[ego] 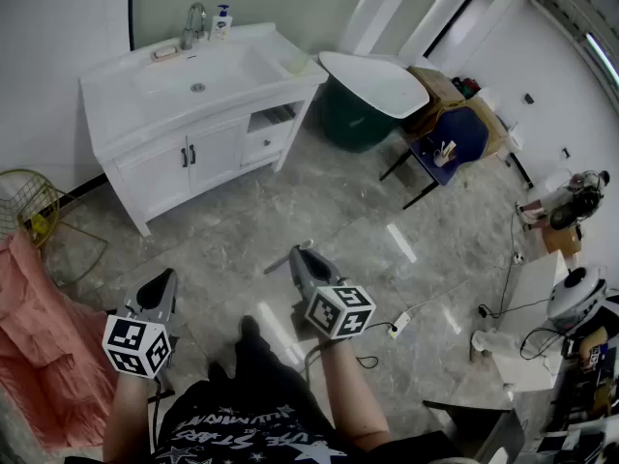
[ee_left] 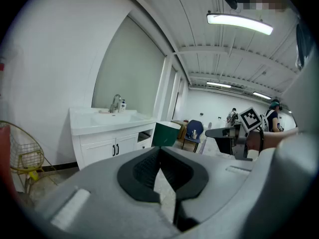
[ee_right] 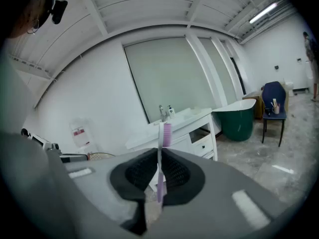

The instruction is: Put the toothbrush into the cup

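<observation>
Toothbrush (ee_right: 166, 134) and both tongs hang over the grey floor (ego: 290, 211), in front of the white sink cabinet (ego: 193, 133). Left tongs (ego: 166, 280), opposite the cabinet's left end, have their jaws closed together on nothing. Right tongs (ego: 302, 255), opposite its right end, pinch the purple toothbrush upright, bristle head above the jaws. Right of the cabinet stands a blue chair (ego: 464, 133).

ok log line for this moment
right gripper: shut on toothbrush | left gripper: shut, empty | sink cabinet: ahead, across the floor
</observation>
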A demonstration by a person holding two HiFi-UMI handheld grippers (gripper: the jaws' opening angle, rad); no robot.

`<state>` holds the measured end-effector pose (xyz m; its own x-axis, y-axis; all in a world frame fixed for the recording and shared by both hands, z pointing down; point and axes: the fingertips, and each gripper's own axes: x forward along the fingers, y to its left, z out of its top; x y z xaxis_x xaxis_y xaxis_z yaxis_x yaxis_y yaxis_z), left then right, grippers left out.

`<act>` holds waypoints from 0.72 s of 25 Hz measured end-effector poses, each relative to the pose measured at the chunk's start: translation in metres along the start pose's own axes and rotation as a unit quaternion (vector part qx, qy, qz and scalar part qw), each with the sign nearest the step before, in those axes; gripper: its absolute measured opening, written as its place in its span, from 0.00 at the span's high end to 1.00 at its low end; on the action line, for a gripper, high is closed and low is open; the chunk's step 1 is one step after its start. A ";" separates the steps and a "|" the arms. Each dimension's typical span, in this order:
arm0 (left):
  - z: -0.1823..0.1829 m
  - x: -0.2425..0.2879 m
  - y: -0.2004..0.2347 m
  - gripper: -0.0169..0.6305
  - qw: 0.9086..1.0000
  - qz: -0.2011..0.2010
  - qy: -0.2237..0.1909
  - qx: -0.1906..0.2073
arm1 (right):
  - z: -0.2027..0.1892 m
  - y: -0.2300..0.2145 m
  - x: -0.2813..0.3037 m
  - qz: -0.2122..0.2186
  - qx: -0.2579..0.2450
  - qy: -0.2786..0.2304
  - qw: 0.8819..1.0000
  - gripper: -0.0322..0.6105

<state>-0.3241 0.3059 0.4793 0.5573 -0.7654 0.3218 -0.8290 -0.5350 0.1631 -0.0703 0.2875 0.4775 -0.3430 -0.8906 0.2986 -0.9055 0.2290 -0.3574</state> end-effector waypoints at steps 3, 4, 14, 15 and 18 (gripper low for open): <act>-0.001 -0.013 -0.004 0.96 1.000 0.001 -0.005 0.008 | -0.002 0.008 -0.009 0.000 -0.003 -0.004 1.000 0.91; -0.001 -0.017 -0.005 0.96 1.000 0.001 -0.007 0.010 | -0.002 0.011 -0.011 0.000 -0.004 -0.005 1.000 0.91; -0.018 -0.044 -0.009 0.96 1.000 -0.001 -0.005 0.009 | -0.016 0.033 -0.028 0.001 -0.012 -0.001 1.000 0.91; -0.021 -0.046 -0.009 0.96 1.000 -0.001 -0.003 0.010 | -0.018 0.033 -0.029 0.000 -0.010 0.001 1.000 0.91; -0.024 -0.046 -0.010 0.96 1.000 -0.004 0.000 0.011 | -0.021 0.032 -0.031 -0.002 -0.008 0.005 1.000 0.91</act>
<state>-0.3423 0.3548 0.4852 0.5642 -0.7612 0.3198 -0.8231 -0.5488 0.1458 -0.0938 0.3304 0.4751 -0.3419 -0.8874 0.3091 -0.9107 0.2318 -0.3419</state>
